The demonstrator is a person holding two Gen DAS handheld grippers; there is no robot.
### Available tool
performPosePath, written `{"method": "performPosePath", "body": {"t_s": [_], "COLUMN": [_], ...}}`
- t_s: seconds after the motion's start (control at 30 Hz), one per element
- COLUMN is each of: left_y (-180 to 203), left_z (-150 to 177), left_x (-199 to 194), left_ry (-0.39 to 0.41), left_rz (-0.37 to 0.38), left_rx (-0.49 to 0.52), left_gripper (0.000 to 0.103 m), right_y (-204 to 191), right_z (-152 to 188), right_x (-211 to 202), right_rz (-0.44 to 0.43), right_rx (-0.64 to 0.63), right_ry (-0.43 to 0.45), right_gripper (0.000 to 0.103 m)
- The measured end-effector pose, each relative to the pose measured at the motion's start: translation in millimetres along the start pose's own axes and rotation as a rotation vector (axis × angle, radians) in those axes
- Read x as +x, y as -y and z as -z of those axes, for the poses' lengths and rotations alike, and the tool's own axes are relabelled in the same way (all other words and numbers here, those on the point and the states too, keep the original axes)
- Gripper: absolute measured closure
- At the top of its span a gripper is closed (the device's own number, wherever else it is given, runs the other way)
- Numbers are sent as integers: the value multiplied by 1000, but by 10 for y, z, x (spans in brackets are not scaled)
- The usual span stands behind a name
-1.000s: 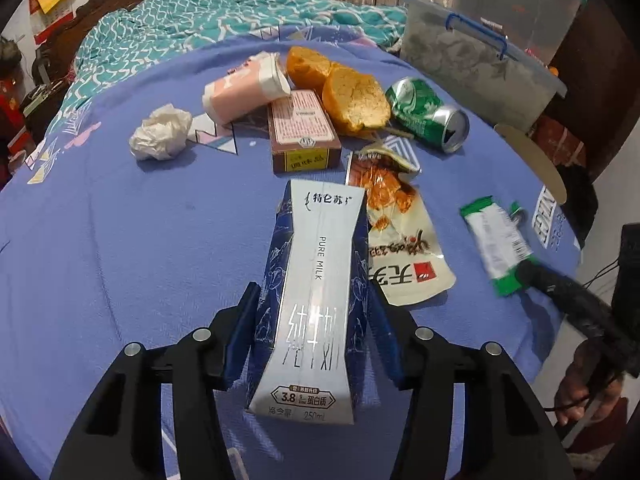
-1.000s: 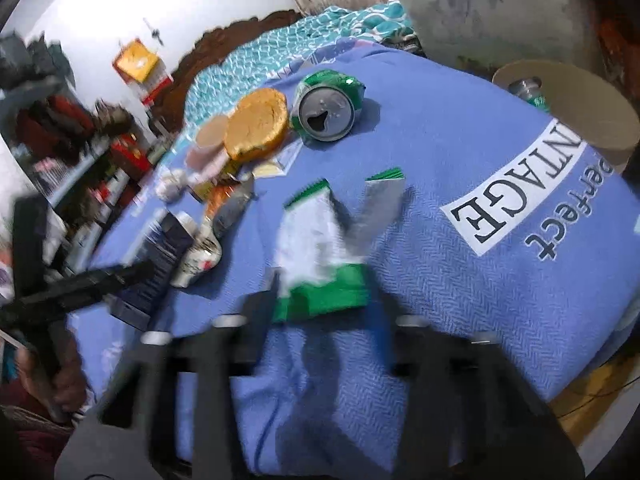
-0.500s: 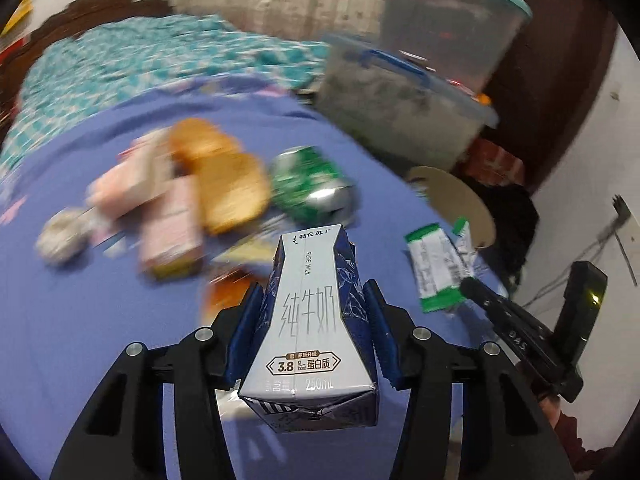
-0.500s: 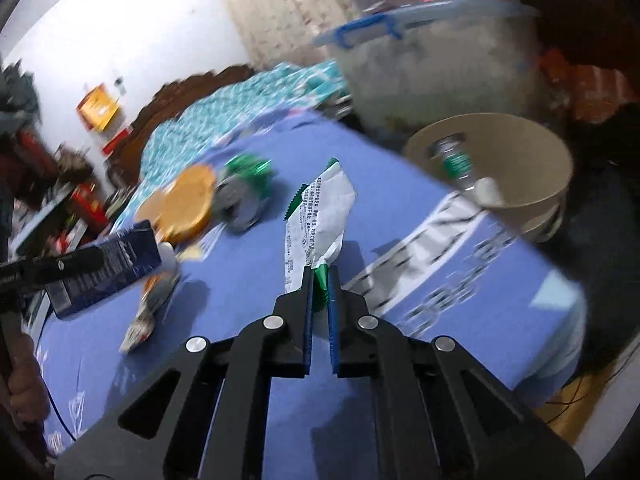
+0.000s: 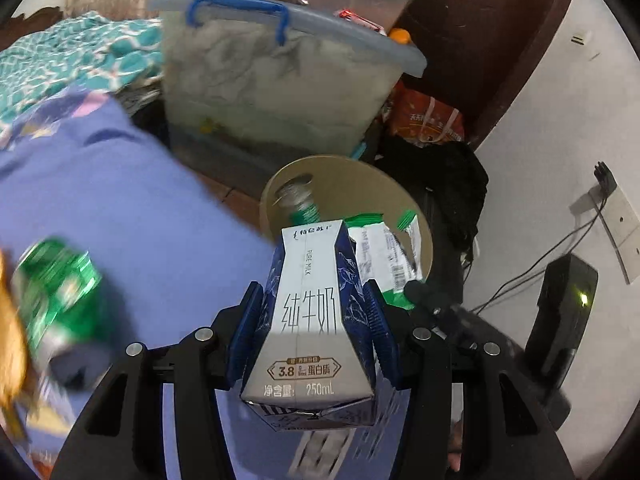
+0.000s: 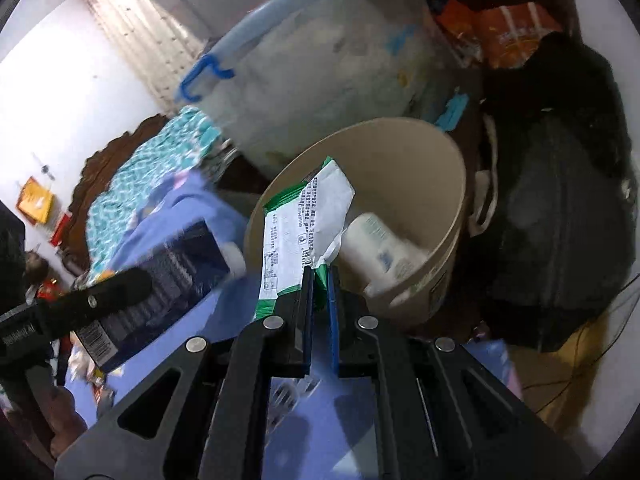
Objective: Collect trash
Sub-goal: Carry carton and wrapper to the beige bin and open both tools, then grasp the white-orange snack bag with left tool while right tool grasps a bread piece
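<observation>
Beige bin [image 6: 448, 216] ahead, bottle [image 6: 384, 252] inside; left gripper [image 5: 314, 320] clamping milk carton [image 5: 312, 312], right gripper [image 6: 319, 280] pinching wrapper [image 6: 296, 236].

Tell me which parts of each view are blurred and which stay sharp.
Left wrist view: the milk carton in the left hand-held gripper is sharp, while the green can smears with motion blur. Right wrist view: the green-and-white wrapper reads fairly crisp; the storage bin behind is blurred.

White wall [image 5: 552, 184], dark wooden headboard [image 6: 116, 164], teal patterned bedding [image 5: 68, 60], lidded plastic storage bin [image 5: 280, 92], wall socket [image 5: 622, 224].
</observation>
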State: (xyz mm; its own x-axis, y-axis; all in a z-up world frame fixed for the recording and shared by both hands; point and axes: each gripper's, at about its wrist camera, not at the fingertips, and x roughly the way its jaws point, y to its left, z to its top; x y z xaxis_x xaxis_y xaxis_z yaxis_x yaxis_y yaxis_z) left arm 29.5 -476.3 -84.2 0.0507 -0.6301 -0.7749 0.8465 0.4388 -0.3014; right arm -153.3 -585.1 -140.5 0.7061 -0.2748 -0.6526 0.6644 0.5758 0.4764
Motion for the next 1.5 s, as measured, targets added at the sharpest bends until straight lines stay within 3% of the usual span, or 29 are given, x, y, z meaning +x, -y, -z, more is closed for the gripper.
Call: {"method": "performPosePath", "body": {"t_s": [0.07,0.13,0.23,0.27,0.3,0.33,0.37,0.53,0.63,0.77,0.93,1.07,1.3,1.4,1.43,1.5], "left_y": [43,41,-23,-53,-81,-112,-158,-491,-798,-1463,-1945,-1959,-1696,-1599,-1563,-1481], "left_z": [-155,-280,-325,-316,-294,-270,-218,38,218,620,1121,1478,1799,1878,1887,1905], "left_x": [232,413,375,327,256,178,76,-621,-1081,-1854,-2350,-2256,-1614,-1469,-1445,-1418], "left_ry": [-52,-89,-65,-56,-42,-32,-25,89,170,304,313,225,48,46,48,54], "left_rz": [15,-7,2,16,20,11,17,58,43,-58,-223,-293,-304,-323,-336,-406], "left_rx": [-19,-52,-91,-97,-99,-99,-102,-157,-220,-384,-501,-494,-386,-346,-327,-267], "left_gripper": [53,42,33,30,28,27,27,27,27,27,27,27,13,12,13,36], "right_y": [51,129,188,190,190,186,178,54,-131,-499,-1086,-1502,-2068,-2302,-2392,-2545], "right_z": [-71,-135,-147,-127,-119,-97,-74,-30,-14,46,250,464,780,876,903,960], "right_x": [76,139,113,68,35,-10,-55,-144,-225,-266,-90,98,333,476,538,666], "right_rz": [37,15,5,16,20,25,37,27,3,-77,-215,-254,-369,-396,-389,-385], "right_rx": [16,53,71,67,65,63,61,55,19,-51,-167,-262,-320,-333,-343,-359], "right_ry": [-2,-12,-11,3,17,42,72,92,109,85,-59,-162,-348,-410,-420,-445], "right_gripper": [90,90,83,70,41,28,23,25,26,28,33,35,38,40,40,40]}}
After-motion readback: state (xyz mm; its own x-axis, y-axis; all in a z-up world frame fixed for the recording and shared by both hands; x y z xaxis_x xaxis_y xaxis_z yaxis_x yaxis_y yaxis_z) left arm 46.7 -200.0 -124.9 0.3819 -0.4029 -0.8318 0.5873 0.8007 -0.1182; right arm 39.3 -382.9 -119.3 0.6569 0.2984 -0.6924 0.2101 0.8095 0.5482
